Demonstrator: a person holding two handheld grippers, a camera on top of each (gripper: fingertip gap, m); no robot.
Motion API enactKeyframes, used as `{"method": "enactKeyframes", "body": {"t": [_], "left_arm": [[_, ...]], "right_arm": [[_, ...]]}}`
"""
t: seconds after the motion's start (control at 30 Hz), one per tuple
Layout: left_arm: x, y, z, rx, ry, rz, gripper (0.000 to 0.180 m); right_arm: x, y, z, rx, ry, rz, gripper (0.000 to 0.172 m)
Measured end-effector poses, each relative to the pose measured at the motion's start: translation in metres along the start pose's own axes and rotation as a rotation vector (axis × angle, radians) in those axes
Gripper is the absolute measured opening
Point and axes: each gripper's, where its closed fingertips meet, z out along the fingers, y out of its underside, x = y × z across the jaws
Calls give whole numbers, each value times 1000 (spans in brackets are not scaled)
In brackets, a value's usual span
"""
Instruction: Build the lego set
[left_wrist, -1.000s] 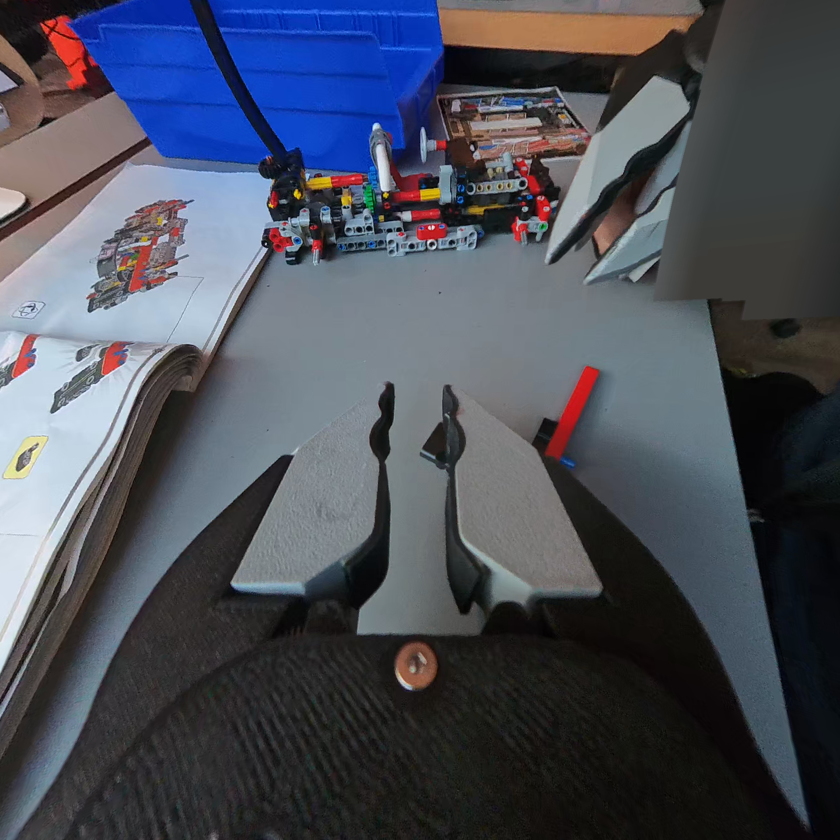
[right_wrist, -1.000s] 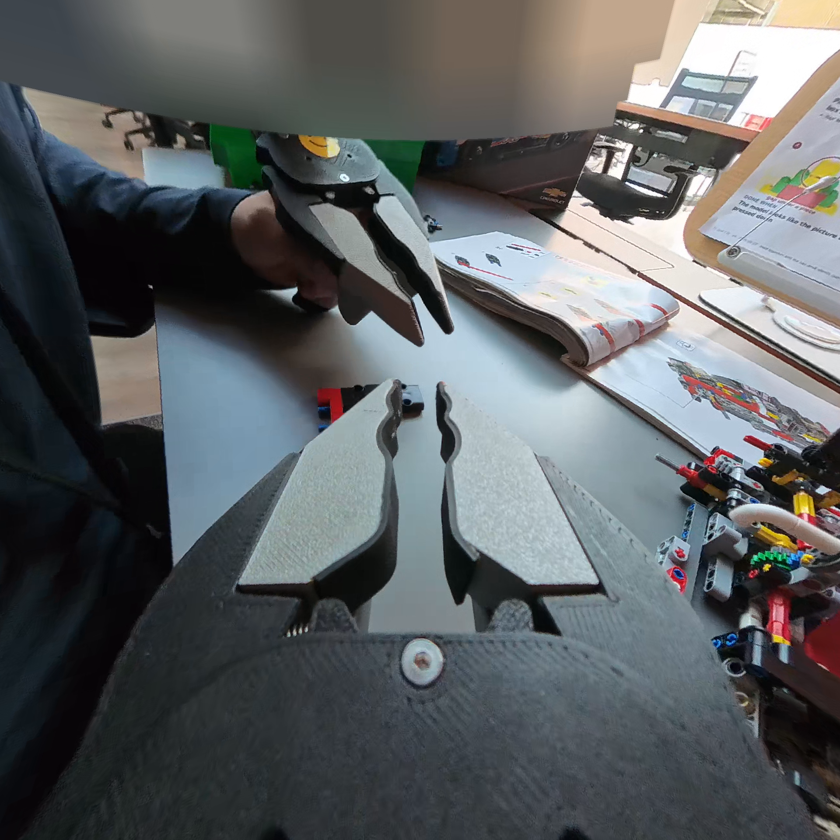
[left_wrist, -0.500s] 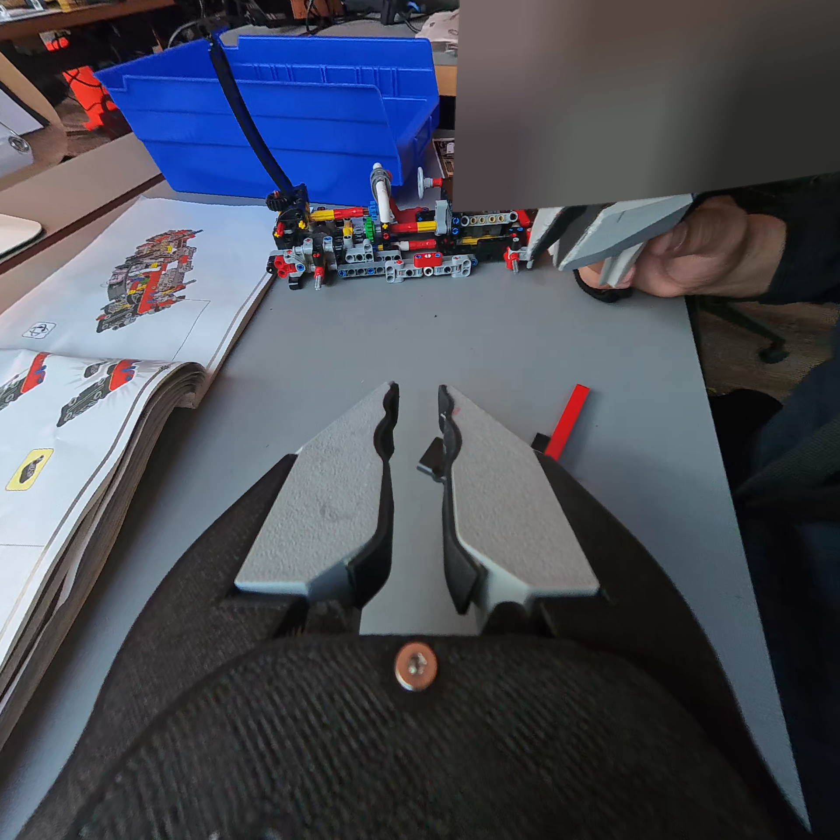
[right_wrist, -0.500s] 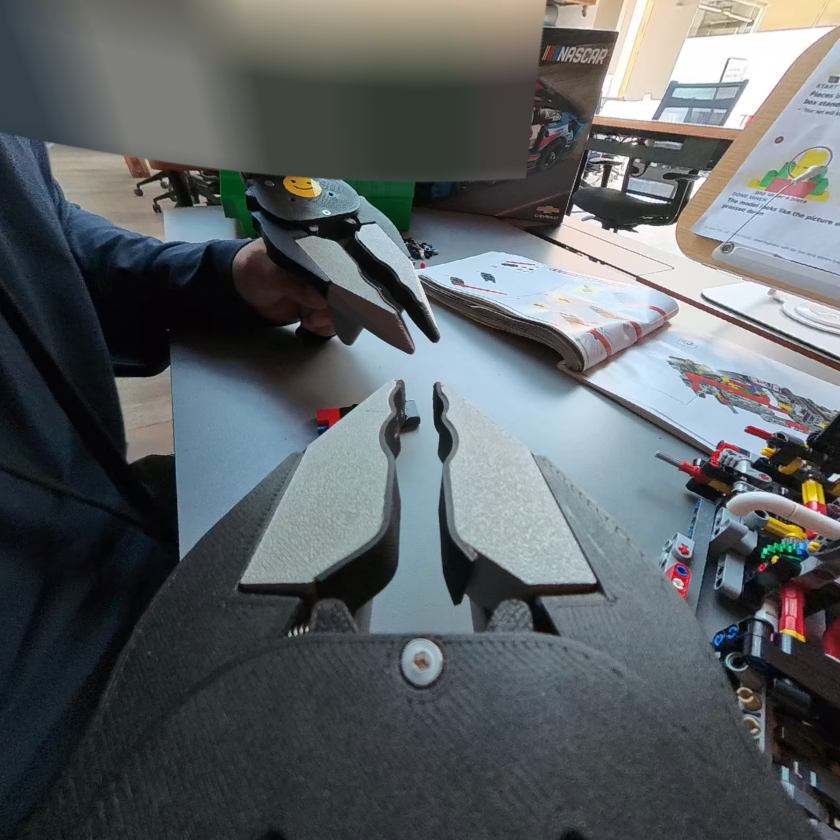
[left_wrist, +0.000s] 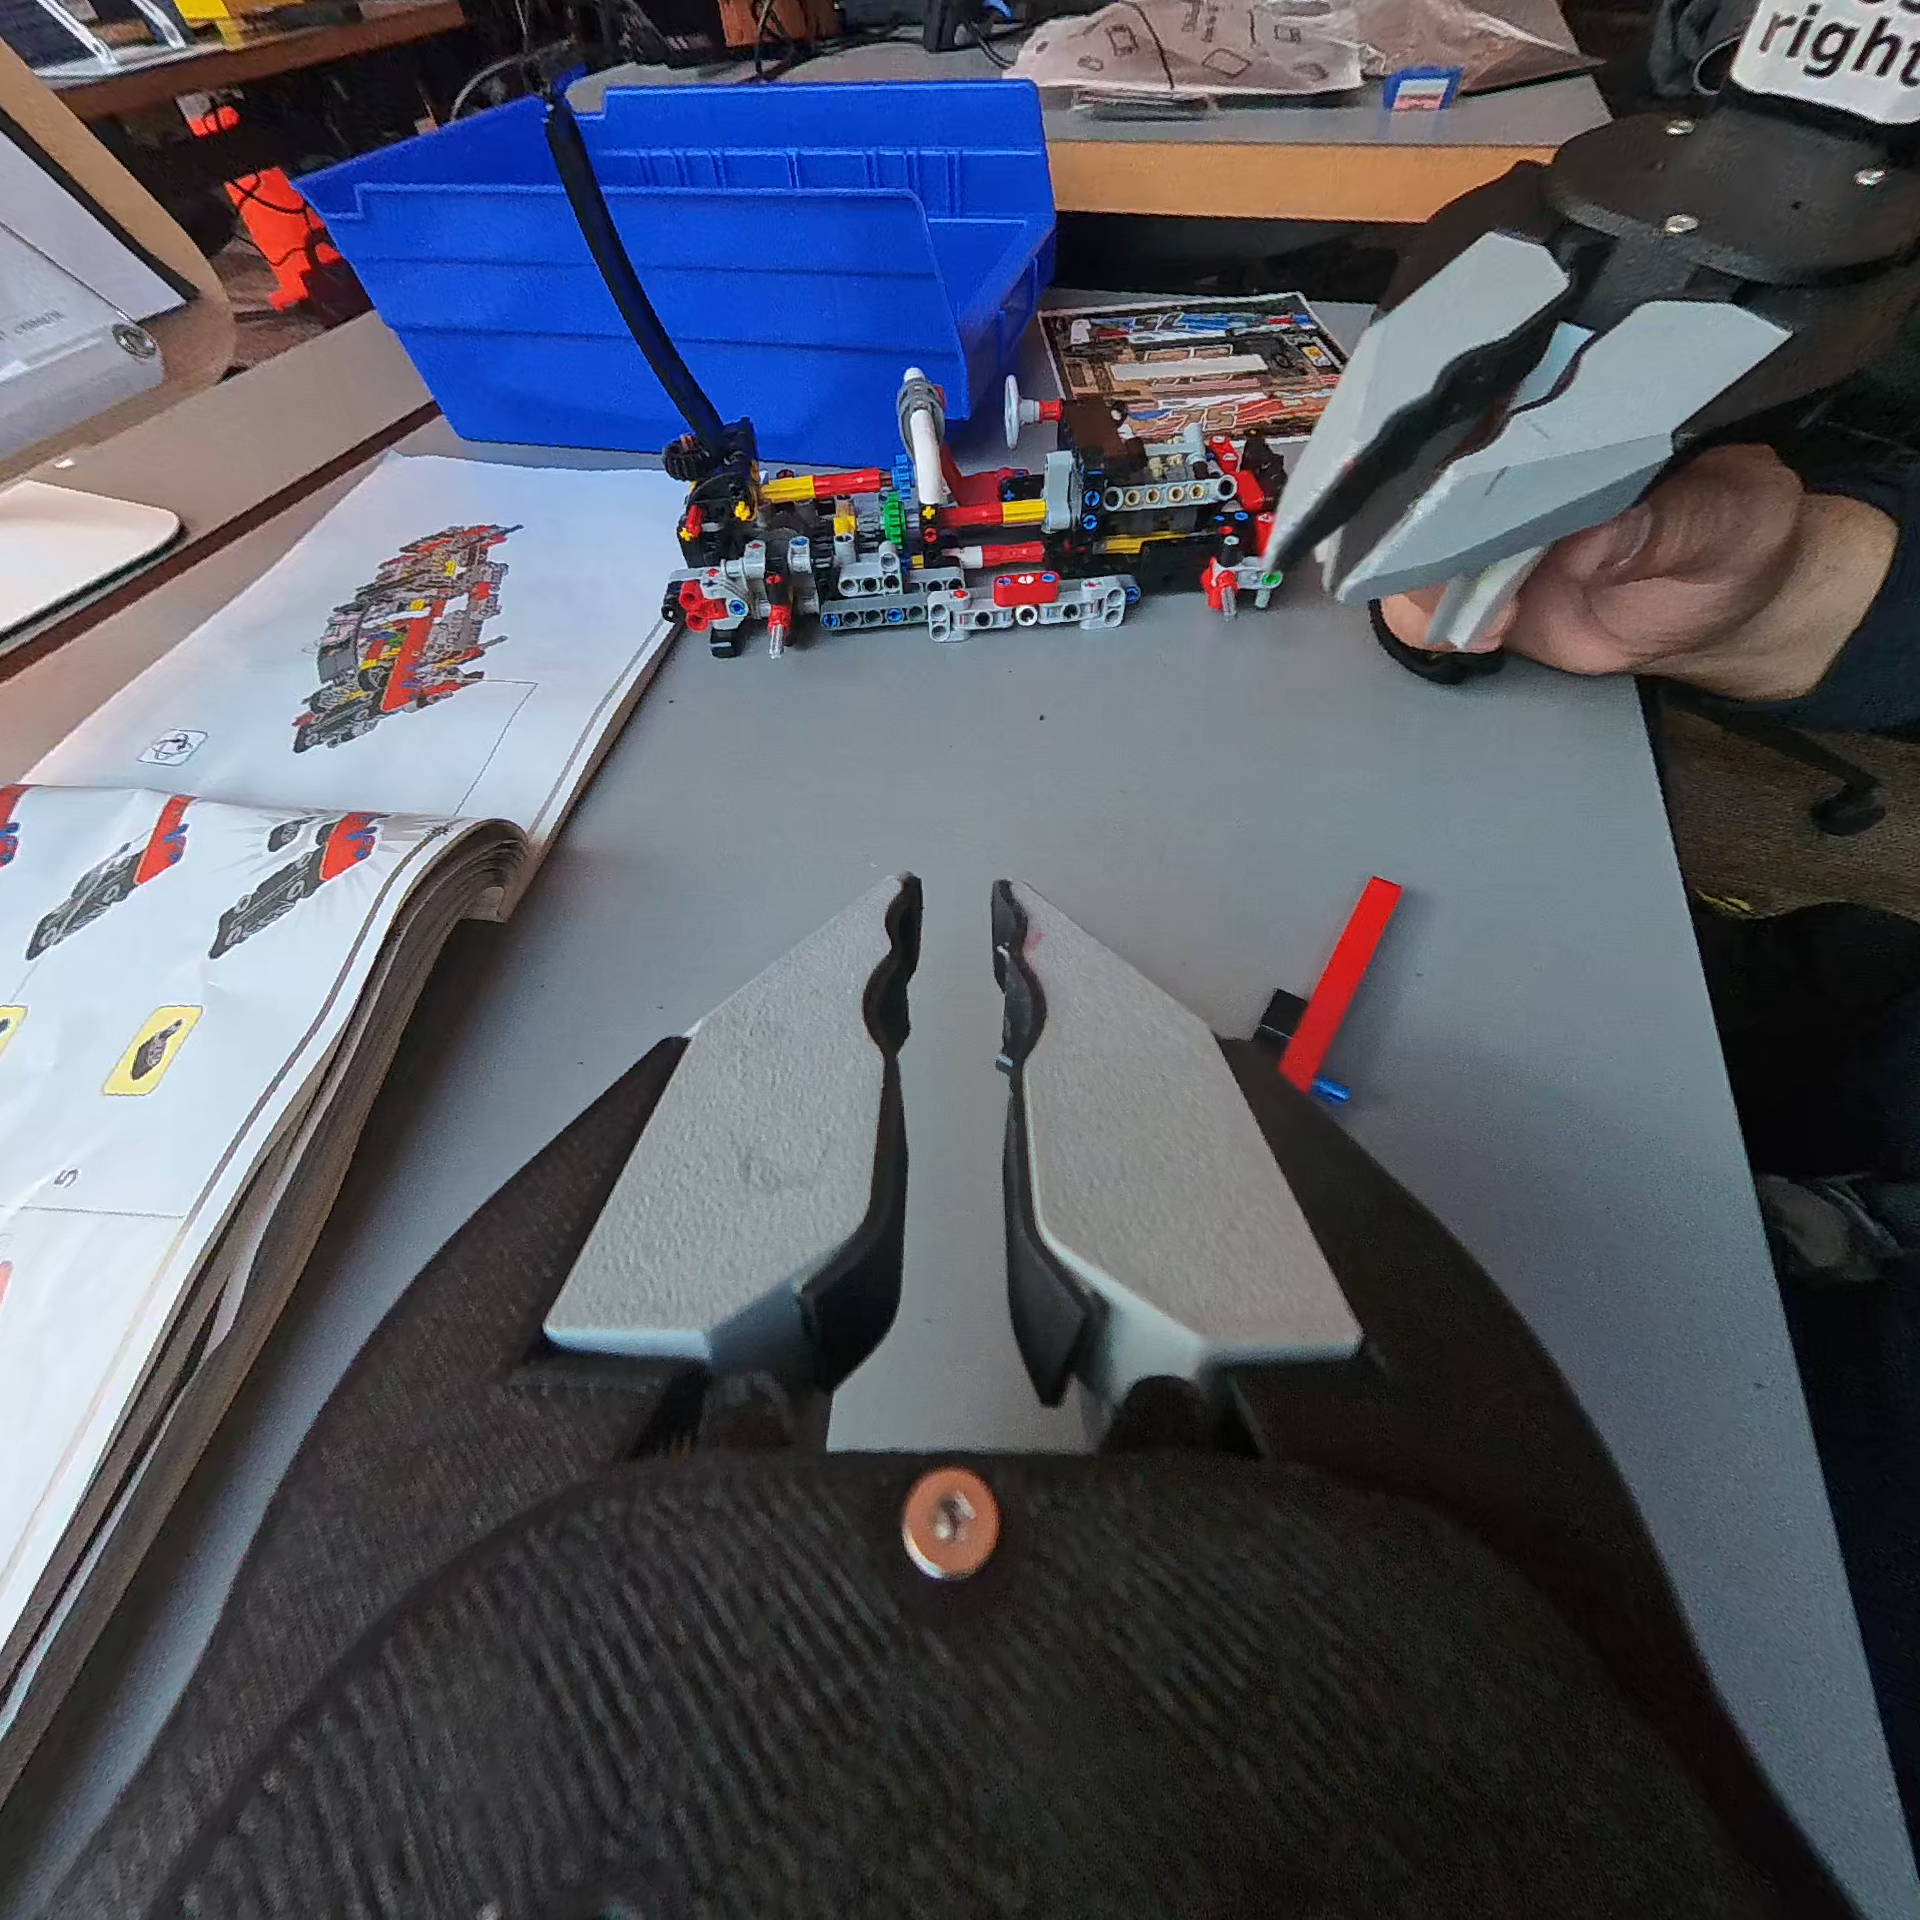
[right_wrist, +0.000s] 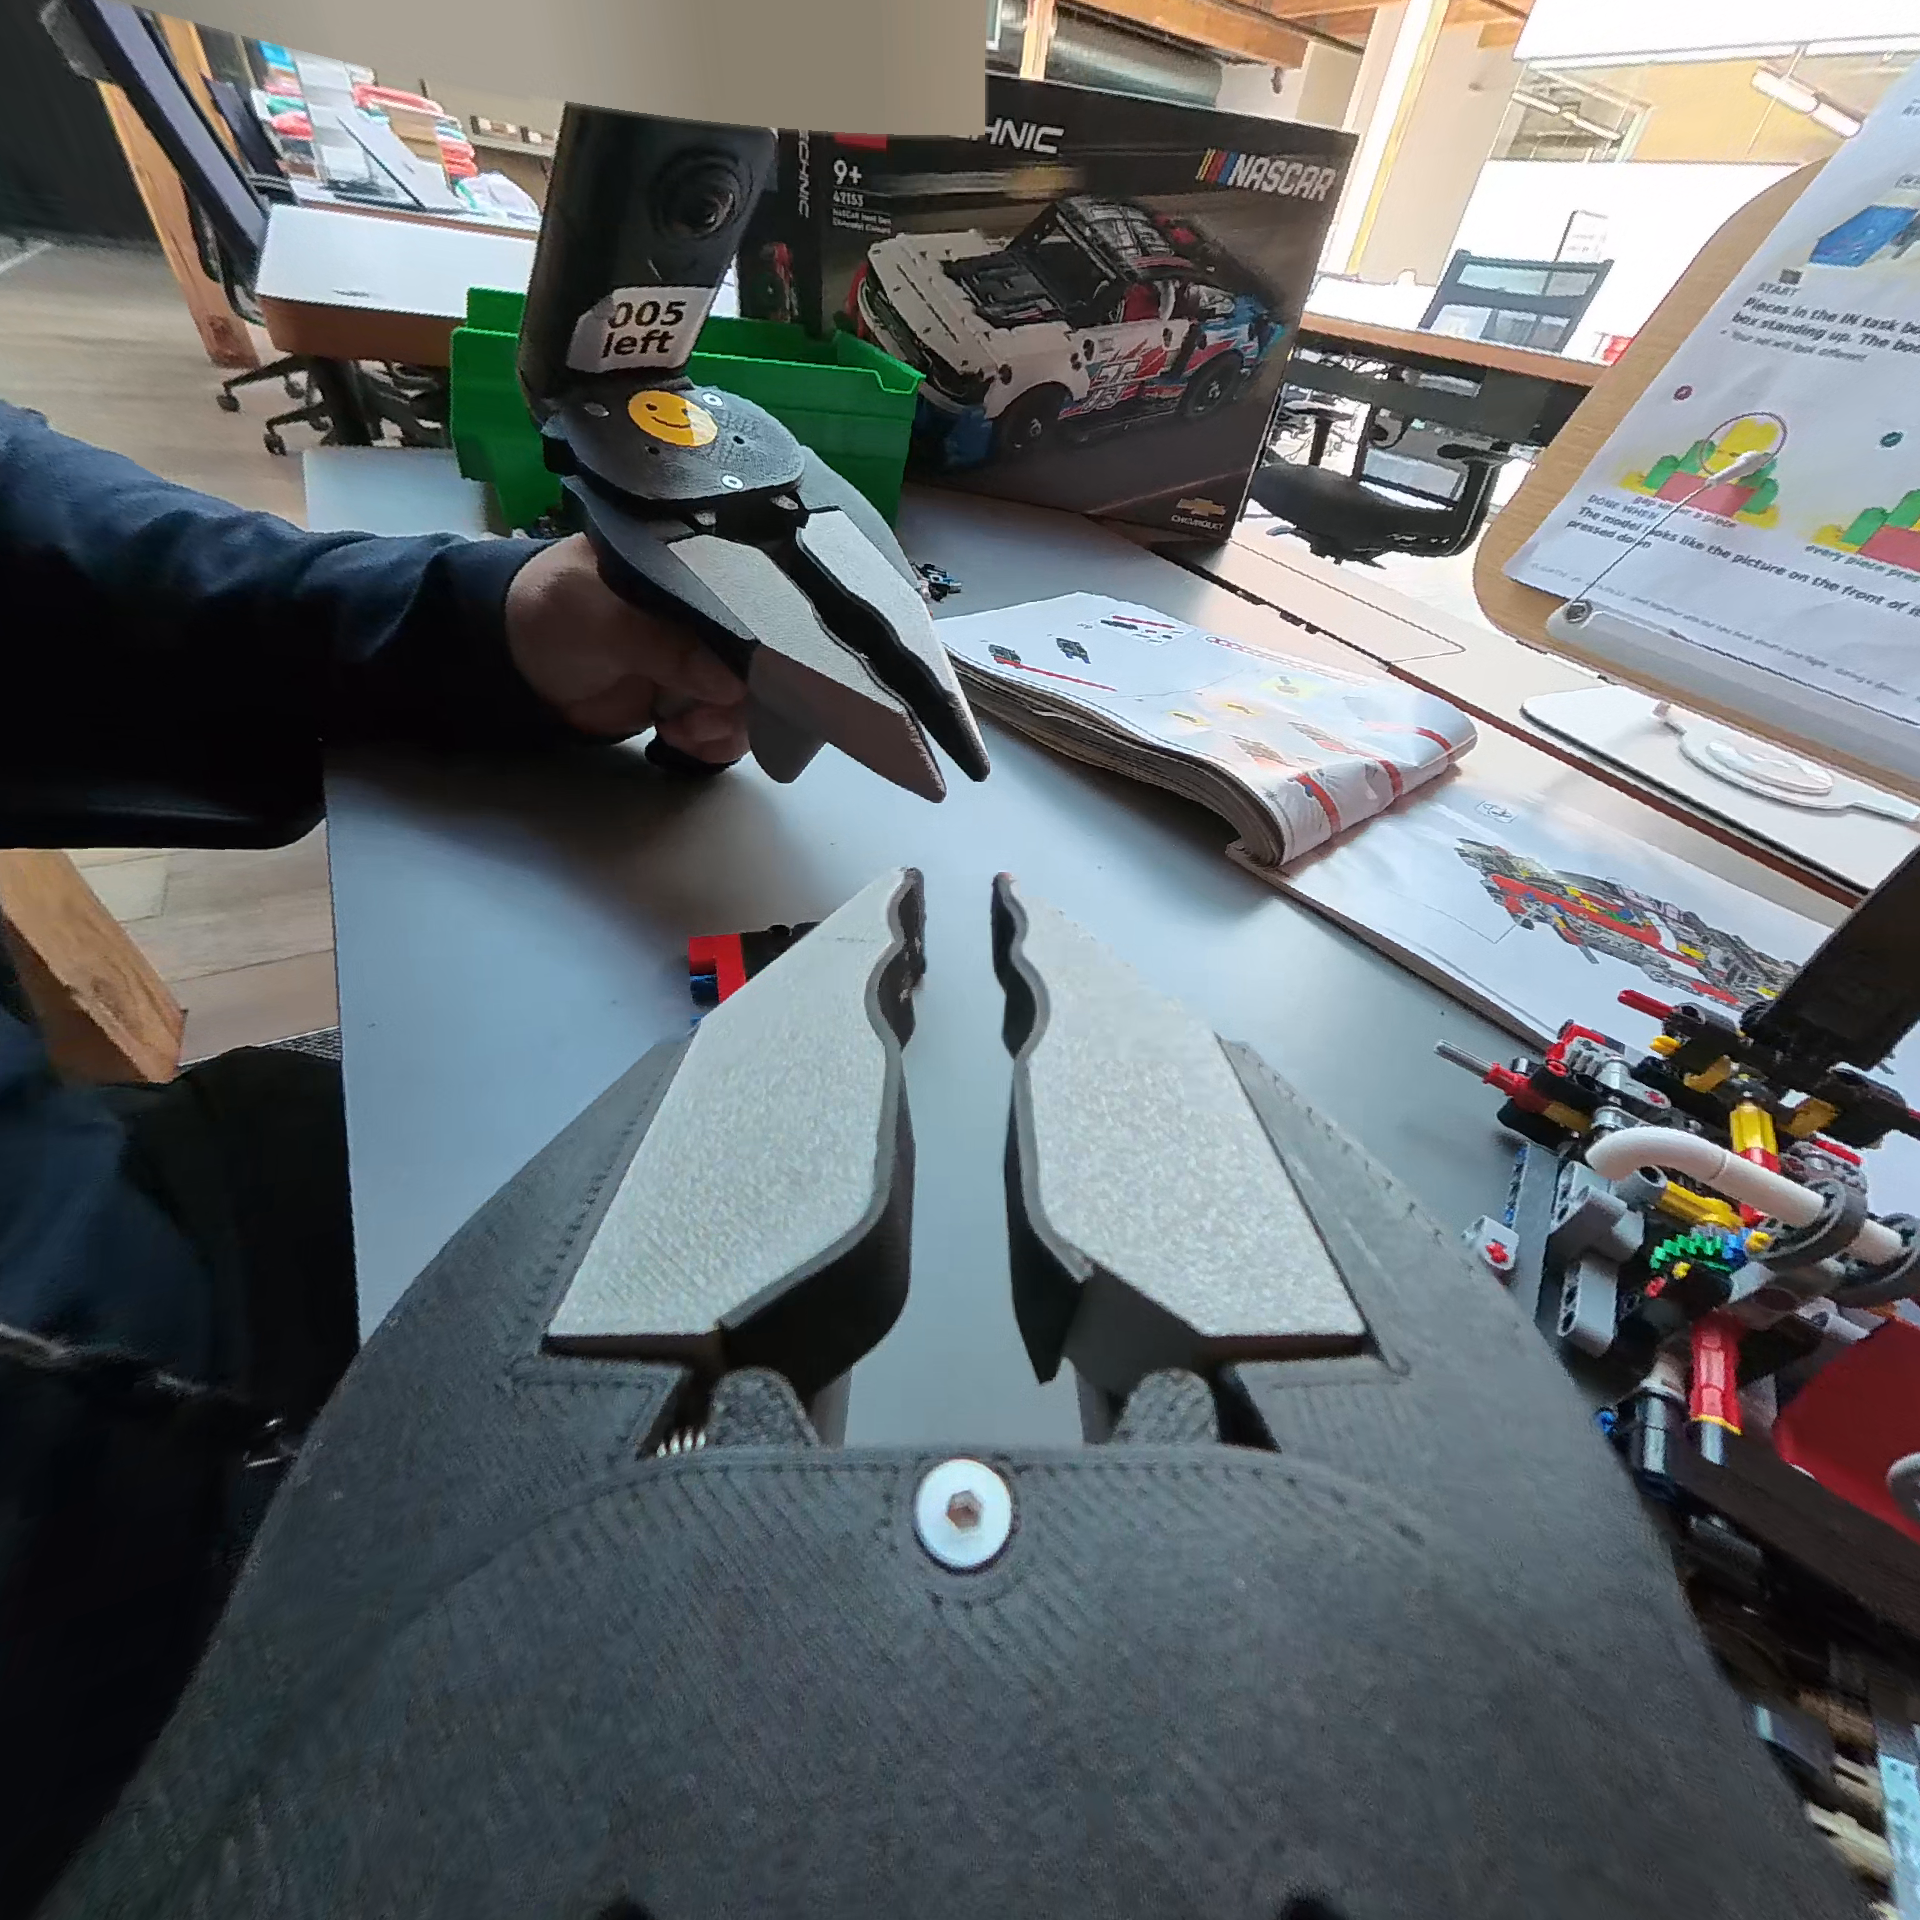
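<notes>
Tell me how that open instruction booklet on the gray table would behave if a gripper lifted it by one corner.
The instruction booklet would probably flop: its thick stack of thin pages already curls at the fold. It looks fairly heavy for paper, and loose pages may fan open or slip.

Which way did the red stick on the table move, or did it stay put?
No, it stayed put. The red stick still lies at the same slant near the right edge of the table, with the small black piece beside it.
</notes>
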Motion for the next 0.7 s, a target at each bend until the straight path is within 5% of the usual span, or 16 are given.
{"method": "enactKeyframes", "body": {"t": [0.7], "left_arm": [[-1,7,1,-60,-59,95,6]], "right_arm": [[11,1,-2,-9,88,-30,8]]}}
